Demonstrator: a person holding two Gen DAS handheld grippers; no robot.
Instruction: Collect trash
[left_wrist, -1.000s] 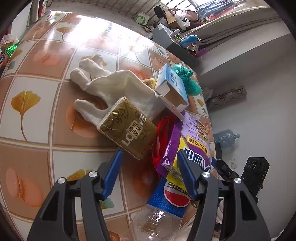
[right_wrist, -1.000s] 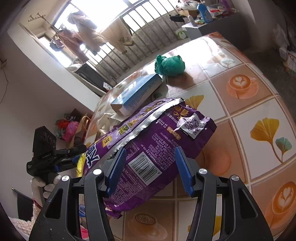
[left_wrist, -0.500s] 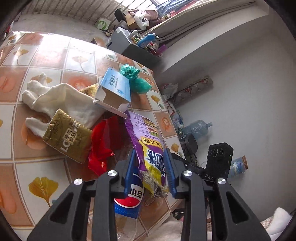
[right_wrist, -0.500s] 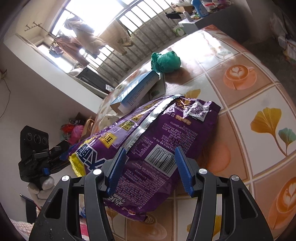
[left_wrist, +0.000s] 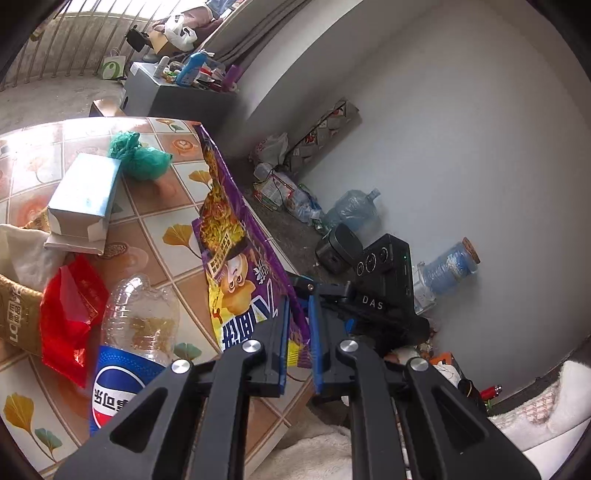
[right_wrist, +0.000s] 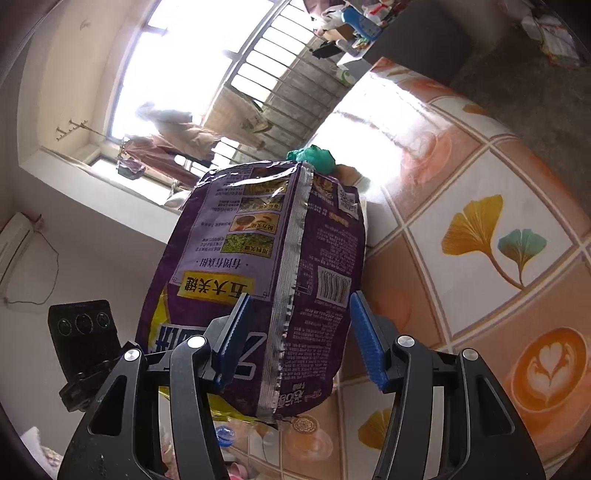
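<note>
Black claw (left_wrist: 297, 325), blue pads (right_wrist: 364, 336), silver screws

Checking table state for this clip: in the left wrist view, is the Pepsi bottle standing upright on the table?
No. The Pepsi bottle lies on its side on the tiled table, beside the red wrapper.

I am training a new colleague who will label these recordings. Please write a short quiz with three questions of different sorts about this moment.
1. True or false: the purple snack bag lies flat on the table.
2. Which hand-held gripper pinches the bag's edge? A) left hand-held gripper B) right hand-held gripper
3. Name the green thing beside the blue box.

Key:
1. False: it is raised, standing on edge.
2. A. Its jaws are closing on the edge; the right one's pads stand apart on either side of the bag.
3. A crumpled green plastic bag.
</note>
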